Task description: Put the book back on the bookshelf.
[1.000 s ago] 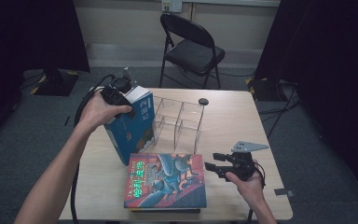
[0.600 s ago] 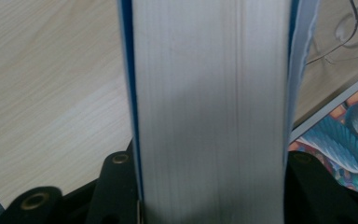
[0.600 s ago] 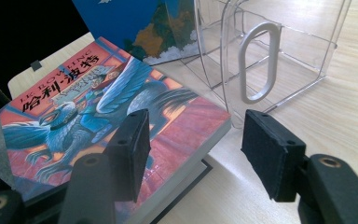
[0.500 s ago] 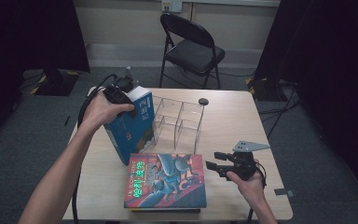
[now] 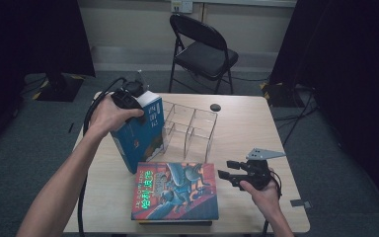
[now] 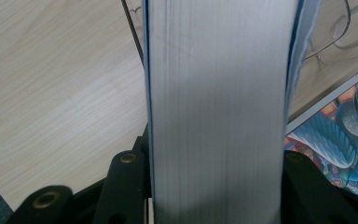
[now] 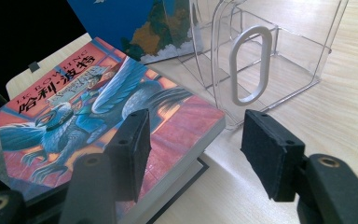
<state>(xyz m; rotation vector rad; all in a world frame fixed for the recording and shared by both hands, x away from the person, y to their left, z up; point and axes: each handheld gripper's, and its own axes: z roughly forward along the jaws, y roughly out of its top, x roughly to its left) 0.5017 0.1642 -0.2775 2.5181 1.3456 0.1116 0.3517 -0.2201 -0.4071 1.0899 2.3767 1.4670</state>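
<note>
Blue book gripped upright in your left tongs, not yet in clear rack; right tongs open, idle near surface's right edge.

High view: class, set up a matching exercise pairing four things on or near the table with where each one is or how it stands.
Things:
1. blue book
2. red book
3. clear organizer
4. black chair

Places or states:
A. on the floor beyond the table's far edge
B. lying flat, cover up, at the near edge
C. stood on end, clamped in the left gripper
D. mid-table, compartments bare

Pairs: 1-C, 2-B, 3-D, 4-A
</note>
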